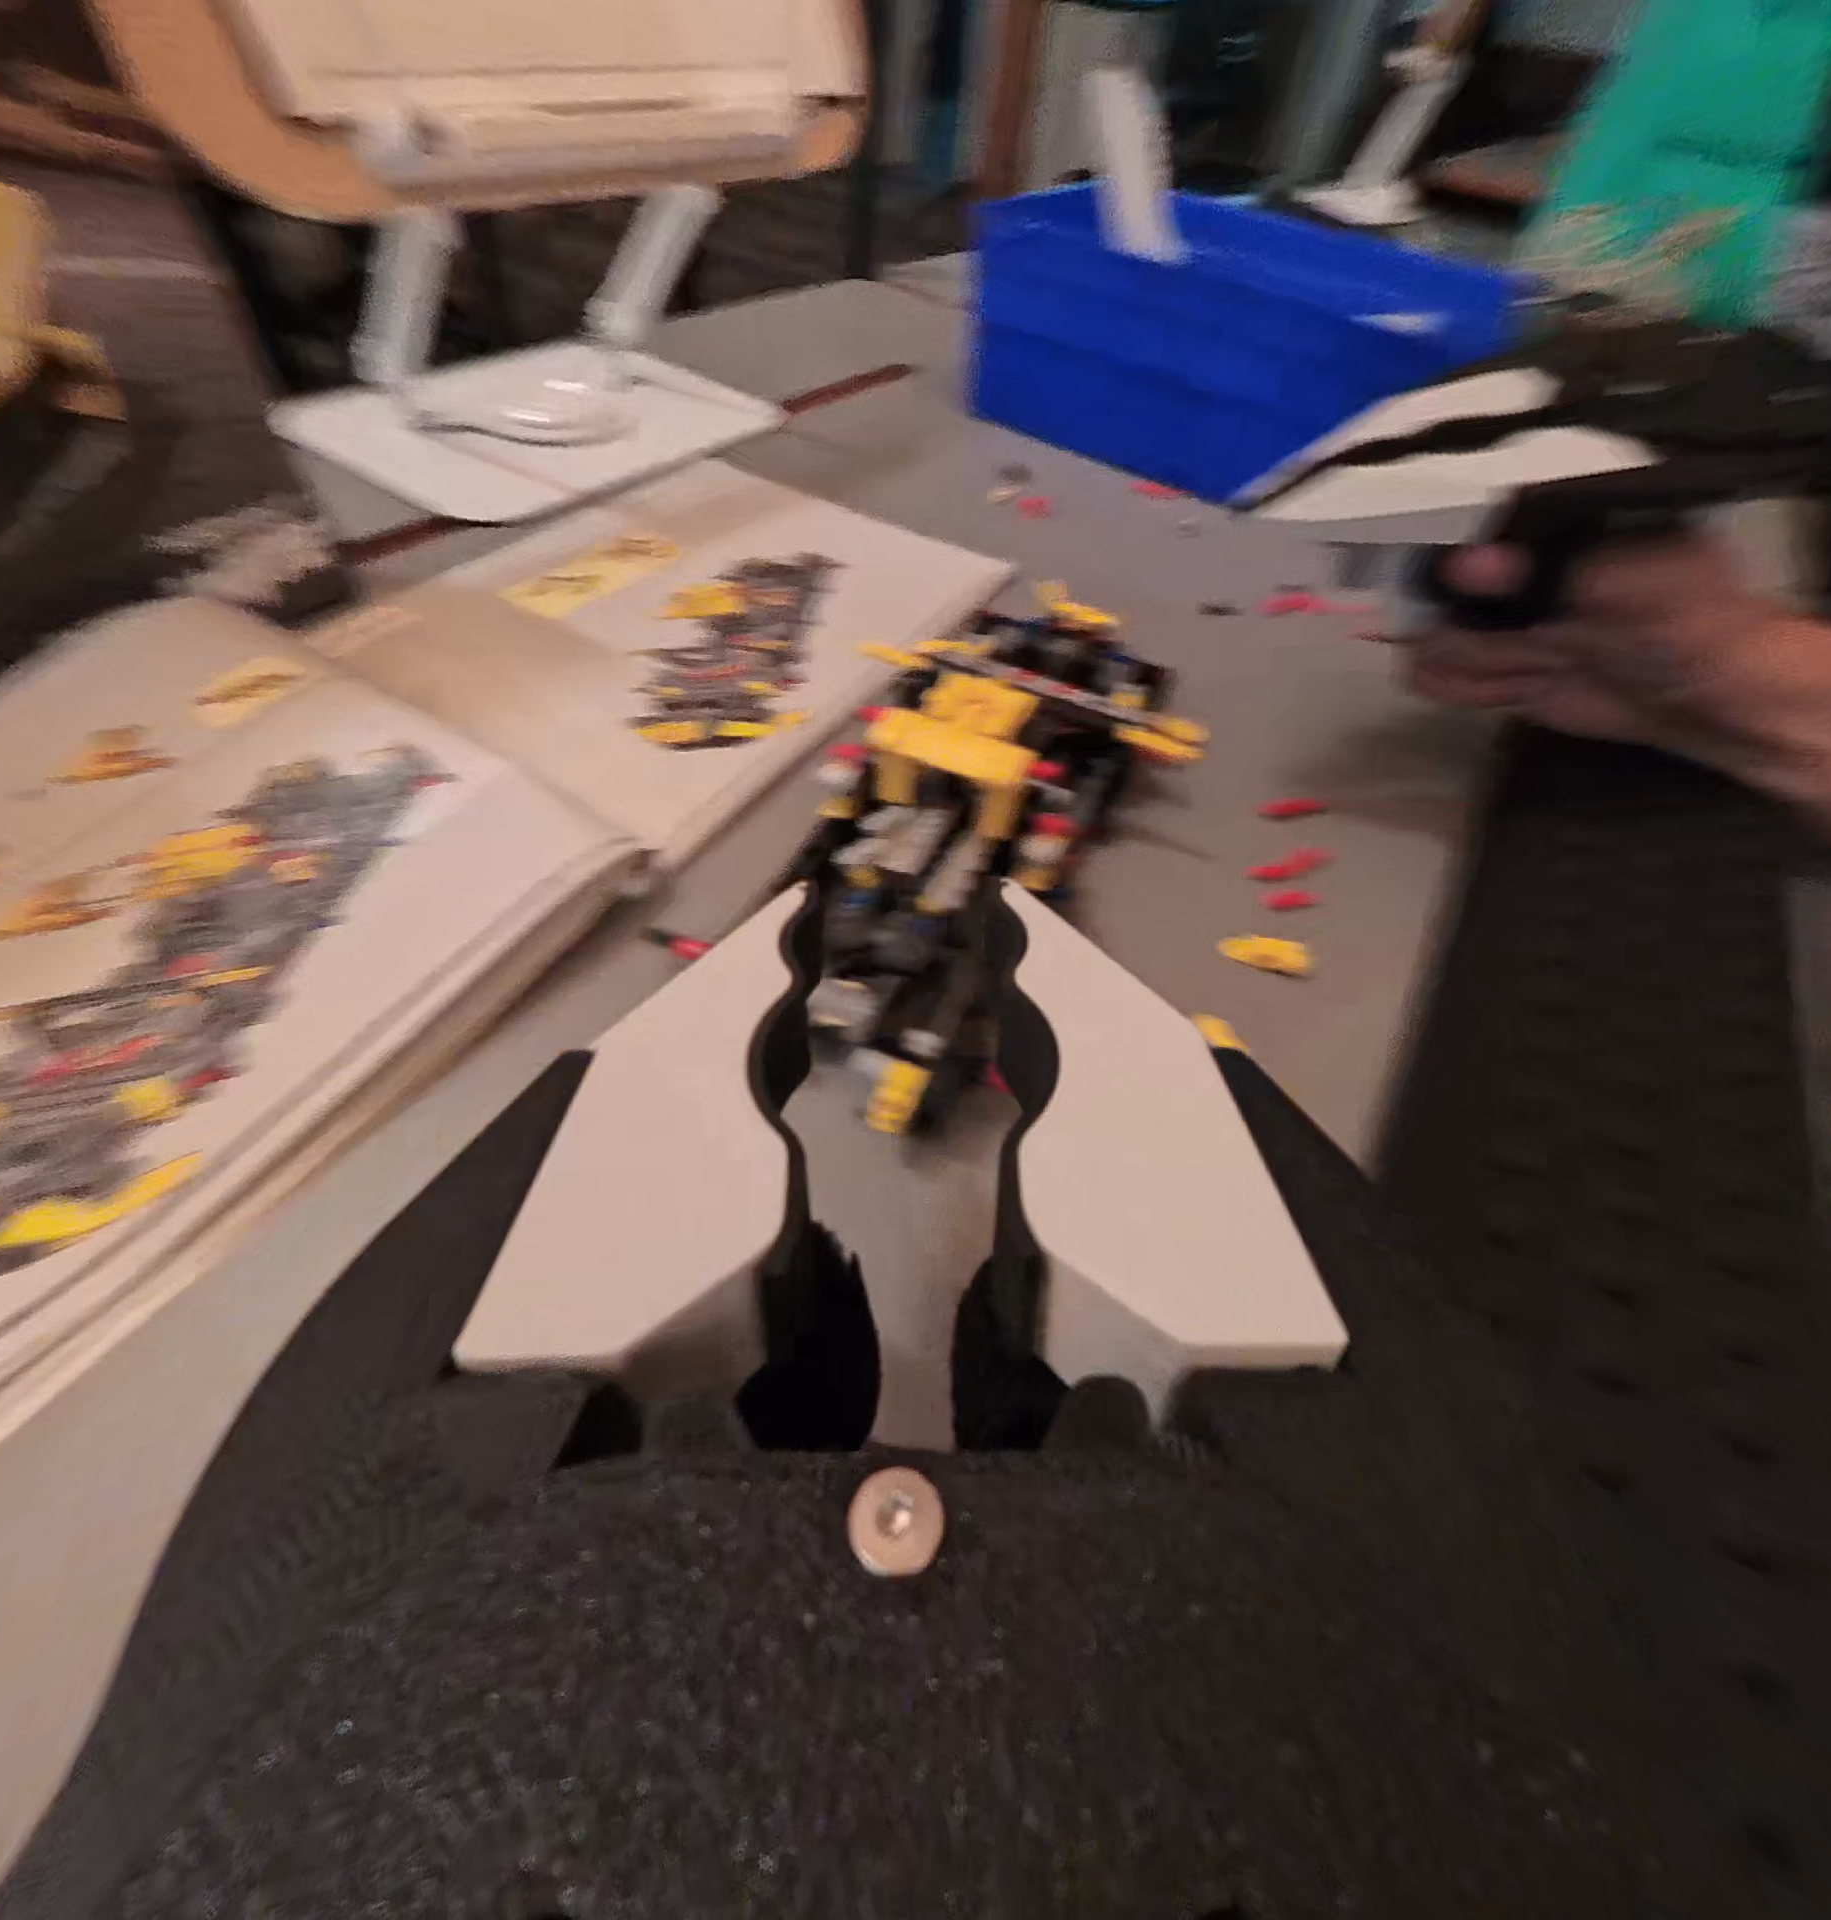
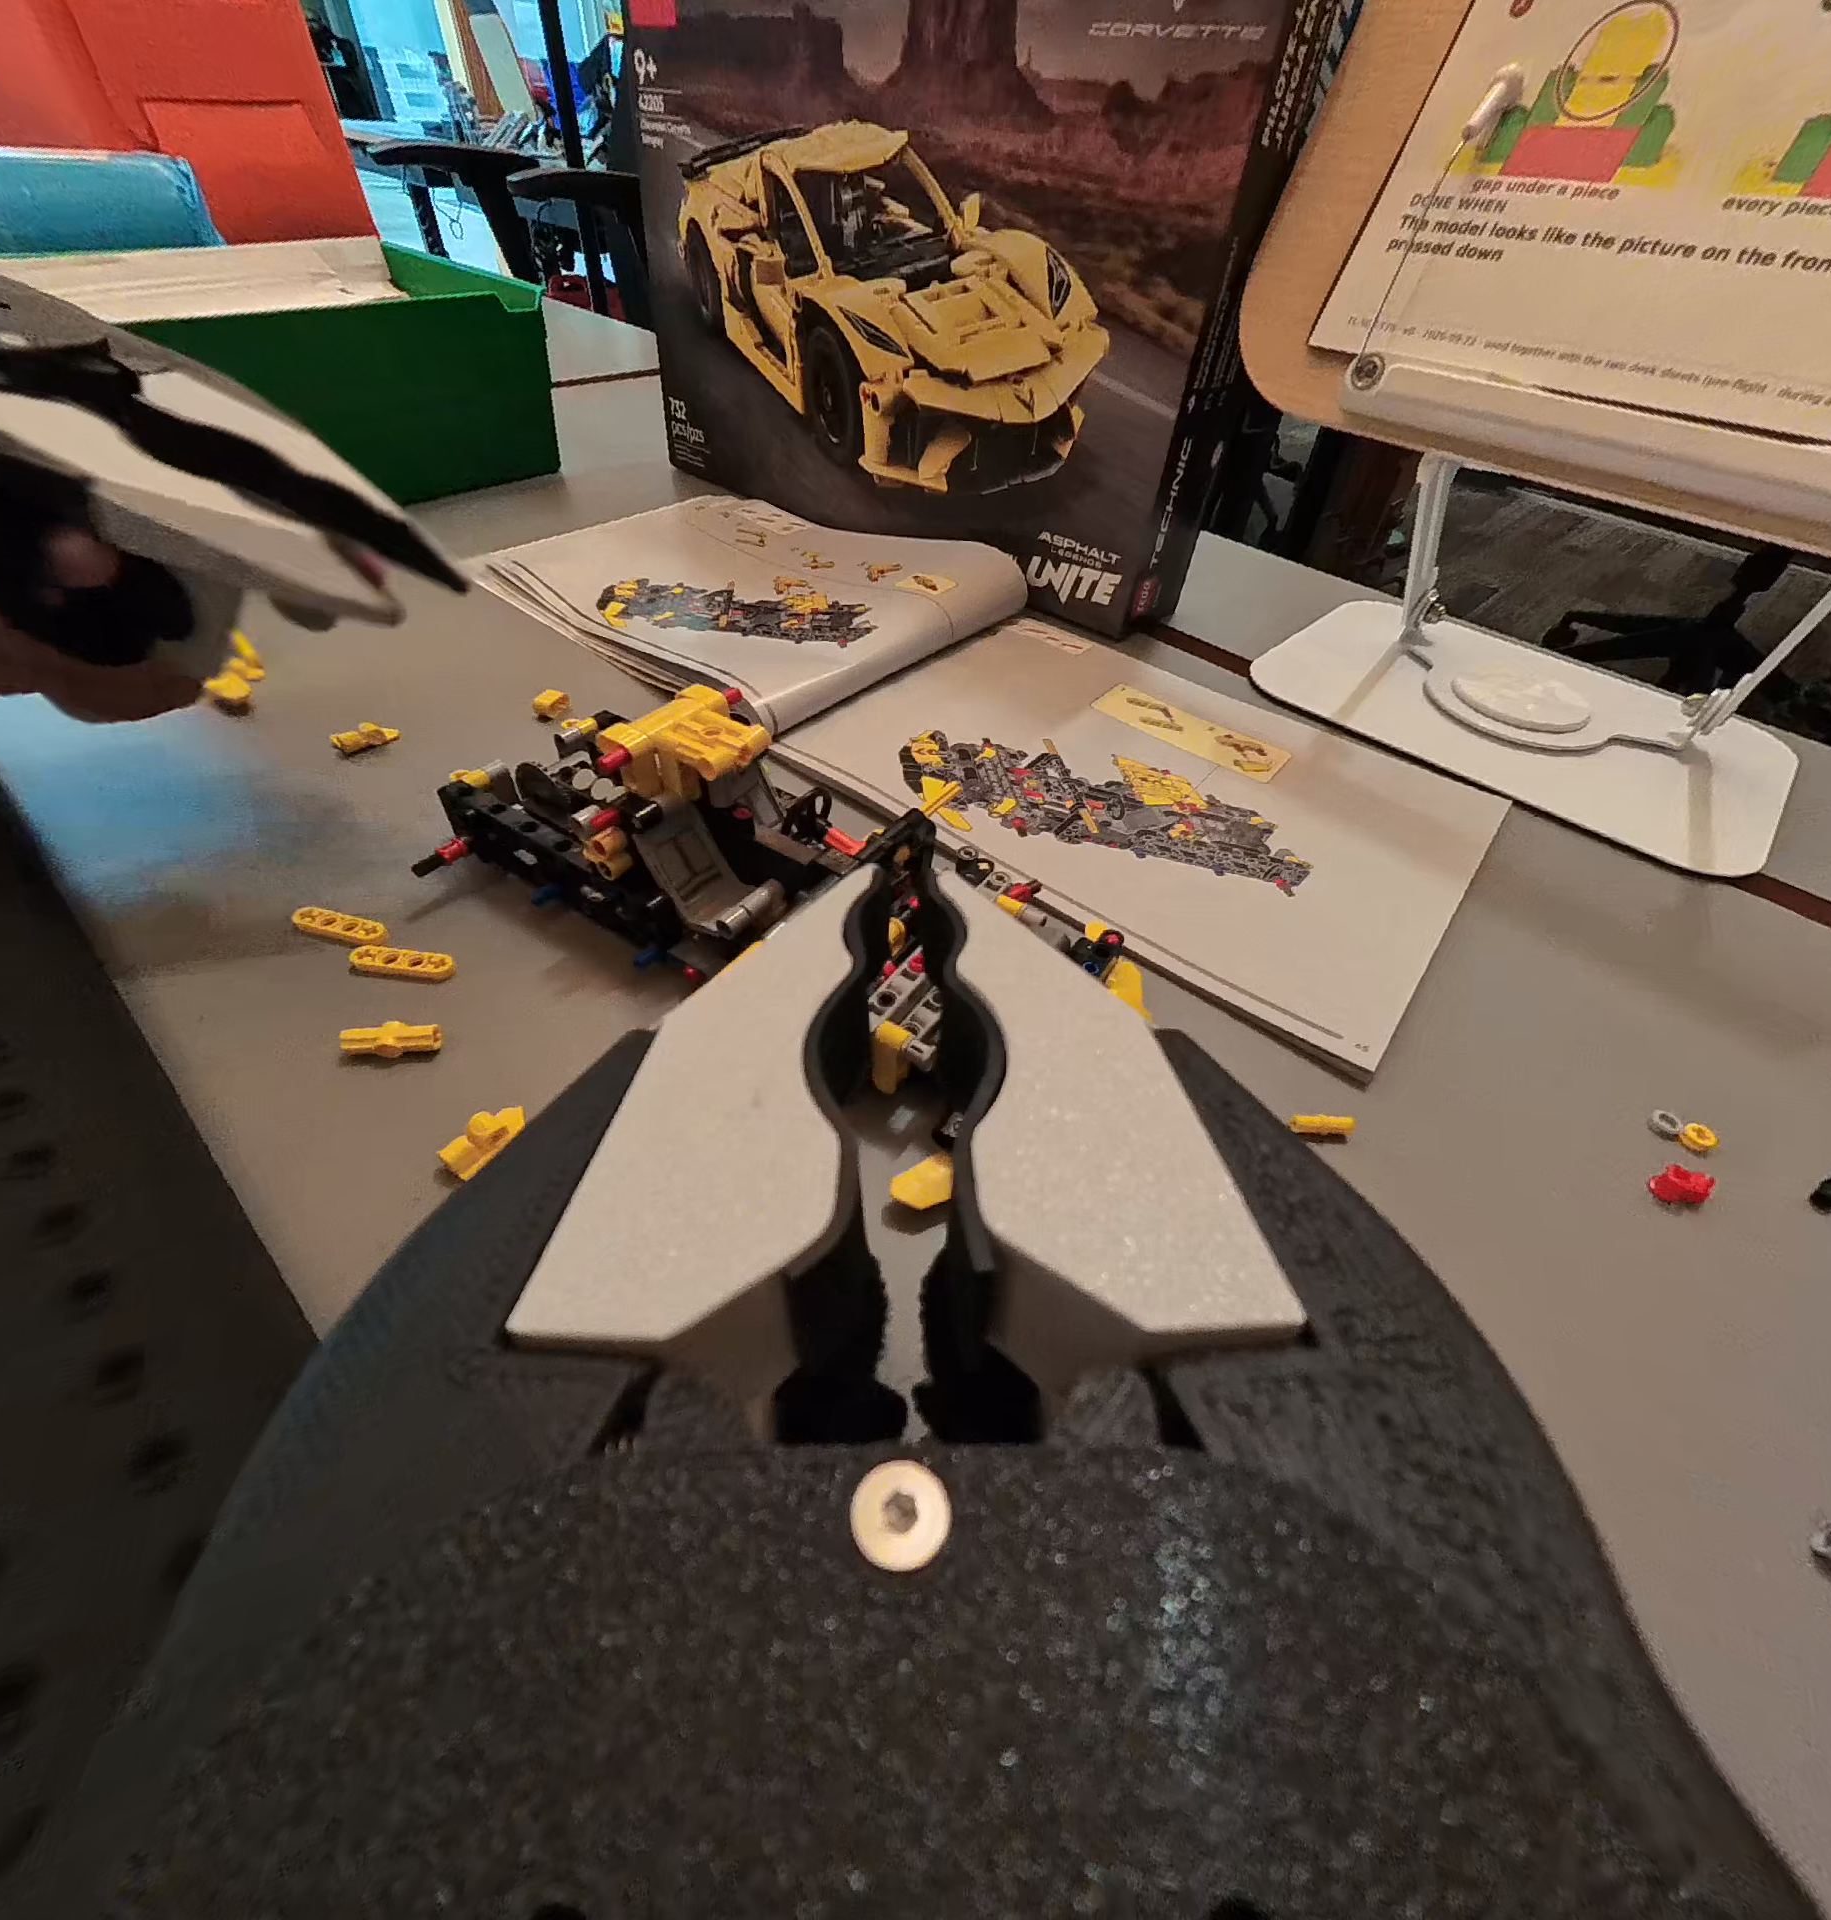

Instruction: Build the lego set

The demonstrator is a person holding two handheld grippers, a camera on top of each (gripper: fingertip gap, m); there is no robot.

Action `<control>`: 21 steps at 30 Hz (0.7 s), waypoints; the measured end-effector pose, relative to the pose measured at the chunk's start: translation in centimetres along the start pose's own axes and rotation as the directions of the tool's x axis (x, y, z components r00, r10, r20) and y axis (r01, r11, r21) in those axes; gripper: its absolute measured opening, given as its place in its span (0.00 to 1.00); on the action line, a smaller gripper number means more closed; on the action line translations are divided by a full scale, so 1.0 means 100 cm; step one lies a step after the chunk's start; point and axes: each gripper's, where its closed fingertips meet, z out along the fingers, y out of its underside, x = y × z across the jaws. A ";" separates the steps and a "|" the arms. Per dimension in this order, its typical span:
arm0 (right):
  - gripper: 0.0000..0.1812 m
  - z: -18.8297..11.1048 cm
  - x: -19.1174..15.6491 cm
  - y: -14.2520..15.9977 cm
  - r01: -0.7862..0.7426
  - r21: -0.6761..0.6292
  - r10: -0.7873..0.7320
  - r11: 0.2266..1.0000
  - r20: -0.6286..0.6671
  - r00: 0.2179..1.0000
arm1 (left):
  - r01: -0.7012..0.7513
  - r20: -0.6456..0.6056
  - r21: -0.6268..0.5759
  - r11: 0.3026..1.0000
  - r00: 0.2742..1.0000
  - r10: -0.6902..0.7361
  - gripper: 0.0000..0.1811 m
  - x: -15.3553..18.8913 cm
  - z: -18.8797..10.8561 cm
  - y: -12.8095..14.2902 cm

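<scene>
The partly built black and yellow lego car chassis (image 1: 973, 748) lies on the grey table (image 2: 1617, 1039); it also shows in the right wrist view (image 2: 630, 821). My left gripper (image 1: 903, 899) is open and empty. The chassis's near end shows between its fingers, and the view is blurred. In the right wrist view the left gripper (image 2: 423, 592) hovers left of the chassis, clear of it. My right gripper (image 2: 906, 878) is nearly closed on a small black lego piece (image 2: 906, 836), over the chassis's right end. In the left wrist view the right gripper (image 1: 1249, 497) is above the table.
An open instruction booklet (image 2: 1358, 935) lies behind the chassis, with the set's box (image 2: 890, 312) and a white document stand (image 2: 1513, 727) beyond. A green bin (image 2: 391, 384) and a blue bin (image 1: 1202, 343) stand at the back. Loose yellow pieces (image 2: 402, 963) and red pieces (image 1: 1290, 862) are scattered around. There is about 20 cm between the tips of the two grippers.
</scene>
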 end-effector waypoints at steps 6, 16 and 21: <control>0.02 0.001 -0.005 0.000 0.024 -0.001 -0.024 1.000 0.011 1.000 | -0.278 -0.157 -0.294 0.915 0.958 0.240 0.17 0.053 -0.013 0.053; 0.02 0.003 -0.013 0.003 0.063 -0.021 -0.062 0.998 0.025 0.998 | -0.266 -0.159 -0.447 0.854 0.963 0.217 0.12 0.055 0.006 0.091; 0.05 0.005 -0.048 -0.011 -0.030 0.025 0.025 0.999 0.196 0.980 | -0.348 -0.140 -0.466 0.813 0.937 0.320 0.04 0.050 0.006 0.091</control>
